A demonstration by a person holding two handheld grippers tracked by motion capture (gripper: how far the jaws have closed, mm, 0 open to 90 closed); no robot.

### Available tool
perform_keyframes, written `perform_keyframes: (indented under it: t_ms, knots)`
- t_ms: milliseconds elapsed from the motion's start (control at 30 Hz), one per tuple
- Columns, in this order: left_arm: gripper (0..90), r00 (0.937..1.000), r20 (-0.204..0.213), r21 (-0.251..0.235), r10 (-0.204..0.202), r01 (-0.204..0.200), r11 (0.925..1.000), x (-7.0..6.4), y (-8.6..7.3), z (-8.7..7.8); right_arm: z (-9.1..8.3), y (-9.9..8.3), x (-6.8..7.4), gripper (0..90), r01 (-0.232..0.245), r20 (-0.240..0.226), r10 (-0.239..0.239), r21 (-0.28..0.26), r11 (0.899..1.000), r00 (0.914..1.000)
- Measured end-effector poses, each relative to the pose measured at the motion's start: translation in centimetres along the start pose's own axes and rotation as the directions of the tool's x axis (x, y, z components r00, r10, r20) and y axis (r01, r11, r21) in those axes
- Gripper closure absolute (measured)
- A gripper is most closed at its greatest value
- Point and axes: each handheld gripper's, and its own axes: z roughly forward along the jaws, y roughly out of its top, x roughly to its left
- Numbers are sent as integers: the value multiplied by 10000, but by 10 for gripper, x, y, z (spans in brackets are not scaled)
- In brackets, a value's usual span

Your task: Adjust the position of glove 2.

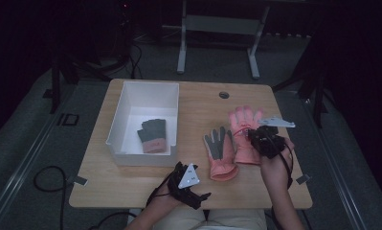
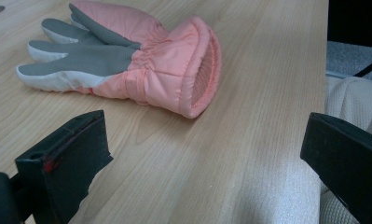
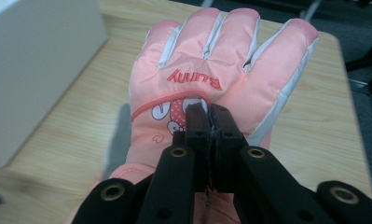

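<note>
High view: right gripper (image 1: 254,135) sits over the pink glove (image 1: 245,134) lying back-up on the right half of the bench (image 1: 145,184), glove digits pointing away from the person. Right gripper view confirms it: fingers (image 3: 197,135) together, pinching a fold of the glove's back fabric just below the "Bunny" lettering (image 3: 194,78); glove (image 3: 221,70) looks flat on the bench, cuff nearest the camera.

Second pink glove (image 1: 219,152) lies palm-up just left of the first, grey palm patch showing, cuff toward the person. The two look side by side, touching or nearly so; can't tell which.

Left gripper (image 1: 200,196) is near the front edge of the bench, apart from both gloves. Left gripper view: fingers (image 2: 62,172) spread wide, nothing between them, the palm-up glove (image 2: 127,60) lying ahead with its open cuff facing the camera.

White bin (image 1: 126,103) stands on the left half of the bench, well apart from both grippers. A grey glove with a pink cuff (image 1: 152,135) lies on its floor.
</note>
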Motion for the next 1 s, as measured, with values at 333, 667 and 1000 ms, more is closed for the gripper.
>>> perform_keyframes:
  t_ms: [333, 667, 1000]
  knots:
    - [8, 9999, -83, 33, -66, 67, 10000, 1, -1, -2, 20, 4, 41, 876, 378, -577, -354, 411, 9984, 9977]
    - [7, 9998, -210, 40, -77, 77, 10000, 2, 0, -3, 54, -15, 49, 876, 231, -378, -181, 1375, 9902, 9991]
    - [8, 9997, -158, 140, -200, 203, 9997, 0, 0, 0, 83, -32, 57, 867, 248, -255, -204, 1869, 9821, 9995]
